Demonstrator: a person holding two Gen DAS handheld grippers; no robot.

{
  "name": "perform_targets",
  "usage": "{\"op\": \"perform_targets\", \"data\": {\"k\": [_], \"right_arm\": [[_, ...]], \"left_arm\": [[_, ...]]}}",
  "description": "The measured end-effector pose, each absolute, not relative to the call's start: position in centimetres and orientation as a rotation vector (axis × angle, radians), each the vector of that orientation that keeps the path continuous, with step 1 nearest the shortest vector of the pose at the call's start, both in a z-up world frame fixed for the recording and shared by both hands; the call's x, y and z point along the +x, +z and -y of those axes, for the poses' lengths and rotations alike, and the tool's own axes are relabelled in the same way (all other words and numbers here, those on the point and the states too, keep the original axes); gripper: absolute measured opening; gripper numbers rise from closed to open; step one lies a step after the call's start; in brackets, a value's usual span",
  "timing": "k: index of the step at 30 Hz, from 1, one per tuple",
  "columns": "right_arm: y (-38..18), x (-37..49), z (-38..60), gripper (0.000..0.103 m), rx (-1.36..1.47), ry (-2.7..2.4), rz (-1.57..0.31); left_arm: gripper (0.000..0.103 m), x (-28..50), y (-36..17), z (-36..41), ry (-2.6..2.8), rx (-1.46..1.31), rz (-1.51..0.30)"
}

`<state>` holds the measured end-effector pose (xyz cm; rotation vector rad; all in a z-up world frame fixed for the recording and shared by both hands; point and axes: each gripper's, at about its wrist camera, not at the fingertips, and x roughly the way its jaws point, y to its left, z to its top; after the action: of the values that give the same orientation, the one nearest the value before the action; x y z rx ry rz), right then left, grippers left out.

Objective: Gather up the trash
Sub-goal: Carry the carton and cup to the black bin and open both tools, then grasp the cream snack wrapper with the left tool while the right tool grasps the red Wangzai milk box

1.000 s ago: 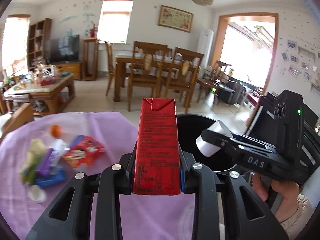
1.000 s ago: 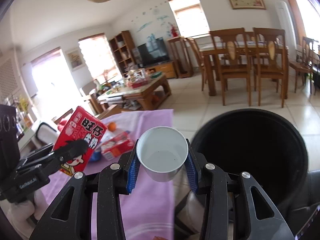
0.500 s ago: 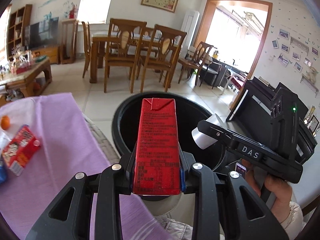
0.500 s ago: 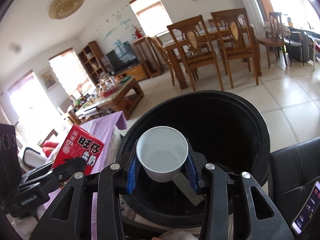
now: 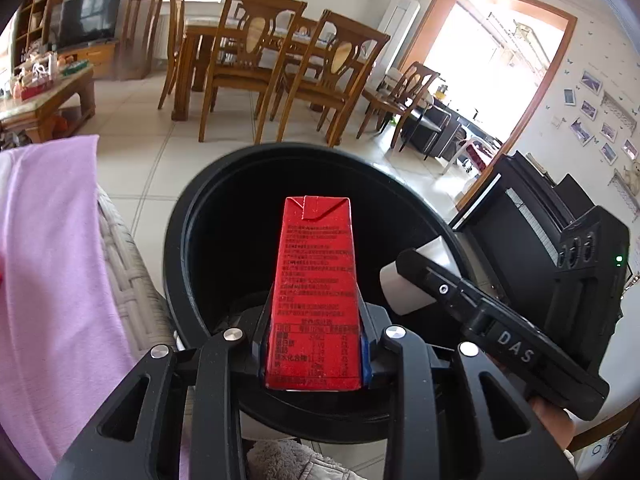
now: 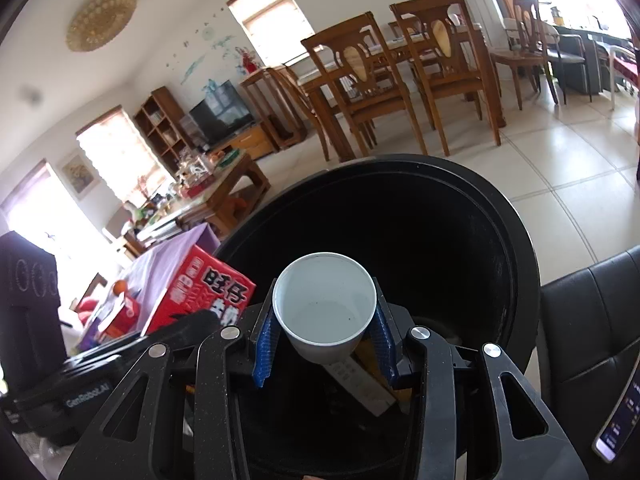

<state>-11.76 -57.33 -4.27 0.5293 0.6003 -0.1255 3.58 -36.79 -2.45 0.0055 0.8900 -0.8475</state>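
My left gripper [image 5: 314,354] is shut on a red milk carton [image 5: 316,292] and holds it upright over the open mouth of the black trash bin [image 5: 188,216]. My right gripper [image 6: 325,348] is shut on a white paper cup [image 6: 325,312], also over the bin [image 6: 516,272]. In the left wrist view the cup [image 5: 416,280] and the right gripper show at the right, by the bin's rim. In the right wrist view the carton [image 6: 200,292] shows at the left. Paper trash [image 6: 360,384] lies in the bin.
The table with the purple cloth [image 5: 48,264] is to the left, with more packets on it [image 6: 120,312]. A black leather seat [image 6: 592,328] stands at the right with a phone [image 6: 618,428] on it. Dining chairs [image 5: 248,64] and tiled floor lie beyond the bin.
Both grippers have swung from above the purple table to over the black bin, still carrying the carton and the cup. The bin now fills the middle of both views.
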Motion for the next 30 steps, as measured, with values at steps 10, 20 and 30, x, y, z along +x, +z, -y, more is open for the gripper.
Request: {"op": "perform_targets", "data": {"k": [10, 20, 30], "right_arm": [[-4.1, -11.6, 56.7, 0.048, 0.518, -0.115, -0.601], [-2.8, -12.2, 54.8, 0.070, 0.506, -0.086, -0.576], [-0.2, -11.2, 48.3, 0.086, 0.428, 0.011, -0.570]], "left_arm": [[0.058, 3.2, -2.8, 36.4, -0.798, 0.016, -0.911], [0.085, 1.4, -0.1, 31.6, -0.766, -0.028, -0.817], [0.086, -1.0, 1.7, 24.6, -0.697, -0.038, -0.737]]}}
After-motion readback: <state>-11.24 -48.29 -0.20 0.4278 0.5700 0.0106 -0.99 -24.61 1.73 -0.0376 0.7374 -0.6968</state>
